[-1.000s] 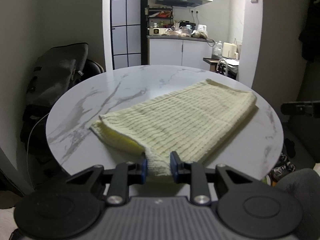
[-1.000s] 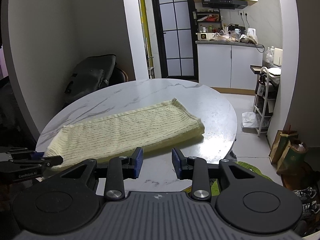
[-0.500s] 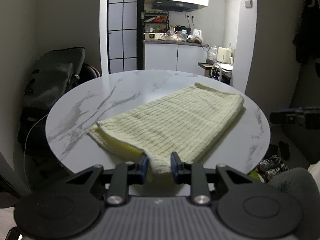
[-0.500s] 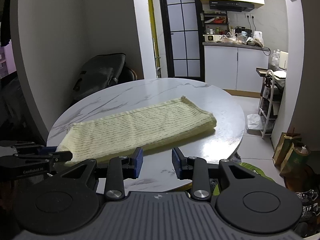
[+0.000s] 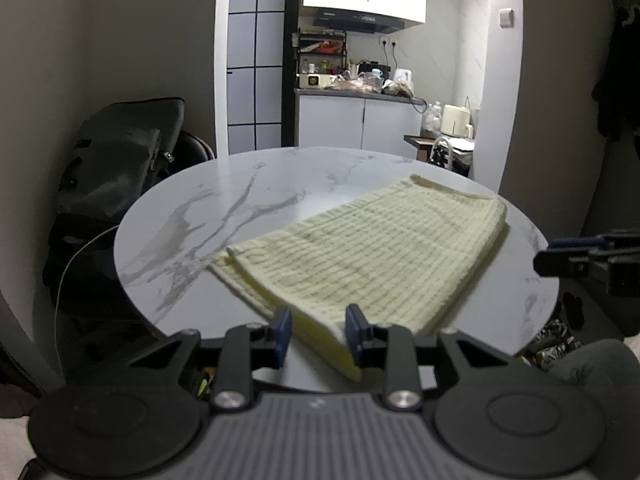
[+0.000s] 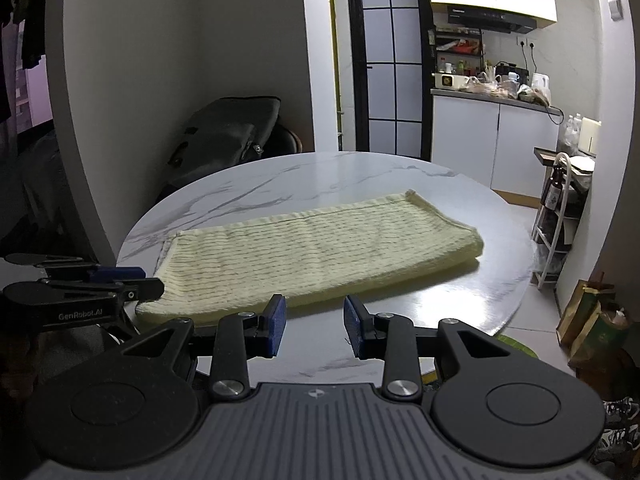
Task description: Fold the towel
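Note:
A pale yellow waffle towel (image 5: 360,248), folded into a long band, lies flat on the round white marble table (image 5: 248,200). It also shows in the right wrist view (image 6: 320,248). My left gripper (image 5: 316,334) is open, with the towel's near corner between its blue pads but not pinched. In the right wrist view the left gripper (image 6: 132,284) sits at the towel's left end. My right gripper (image 6: 312,324) is open and empty, just short of the towel's long near edge. It shows at the right in the left wrist view (image 5: 560,256).
A dark bag (image 6: 224,136) leans on a chair behind the table at the left. A kitchen counter (image 6: 496,96) and a glass door (image 6: 392,64) are at the back. A small rack (image 6: 560,208) and paper bags (image 6: 592,320) stand on the floor at the right.
My left gripper has opened and let go of the towel's near corner, which now lies on the table. Both grippers have pulled back a little from the table.

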A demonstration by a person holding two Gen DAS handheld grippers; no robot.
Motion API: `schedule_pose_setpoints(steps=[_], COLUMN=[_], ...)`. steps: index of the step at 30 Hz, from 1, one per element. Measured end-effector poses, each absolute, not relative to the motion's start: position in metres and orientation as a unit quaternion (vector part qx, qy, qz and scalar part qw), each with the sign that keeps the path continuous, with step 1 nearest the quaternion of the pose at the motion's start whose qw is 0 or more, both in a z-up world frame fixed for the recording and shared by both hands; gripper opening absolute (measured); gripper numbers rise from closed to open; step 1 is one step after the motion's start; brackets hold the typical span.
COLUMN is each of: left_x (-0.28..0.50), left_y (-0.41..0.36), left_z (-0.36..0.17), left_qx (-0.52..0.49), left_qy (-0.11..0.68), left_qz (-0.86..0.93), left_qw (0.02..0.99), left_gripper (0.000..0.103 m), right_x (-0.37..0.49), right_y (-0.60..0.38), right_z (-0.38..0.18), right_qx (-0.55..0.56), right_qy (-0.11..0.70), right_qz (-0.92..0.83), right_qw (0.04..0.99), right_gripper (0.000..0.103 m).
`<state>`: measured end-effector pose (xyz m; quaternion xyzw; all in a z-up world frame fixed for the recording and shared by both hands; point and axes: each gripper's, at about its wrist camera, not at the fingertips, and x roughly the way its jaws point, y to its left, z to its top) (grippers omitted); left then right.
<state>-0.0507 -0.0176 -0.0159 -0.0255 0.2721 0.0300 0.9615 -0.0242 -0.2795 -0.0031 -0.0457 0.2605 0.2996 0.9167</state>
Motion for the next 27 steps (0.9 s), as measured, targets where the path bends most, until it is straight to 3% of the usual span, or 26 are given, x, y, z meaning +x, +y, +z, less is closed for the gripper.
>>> schedule_pose_setpoints(steps=[18,24,27], left_x=[-0.047,-0.052,-0.054], left_y=[0.02,0.022,0.027], left_z=[-0.024,-0.029,-0.029], left_qx=[-0.044,-0.041,-0.053], left_qy=[0.267,0.262,0.257], left_qz=[0.023,0.029,0.026], left_qw=[0.963,0.964,0.965], left_gripper=[0.043,0.059,0.06], right_x=[-0.034,-0.04,-0.043], right_y=[-0.239,-0.226,-0.221], right_z=[-0.023,-0.031,-0.033], right_qx=[-0.053,-0.057,-0.061], right_qy=[0.275,0.279,0.279], right_qz=[0.32,0.331,0.336], right_qw=[0.905,0.9,0.898], right_gripper=[0.036,0.036,0.036])
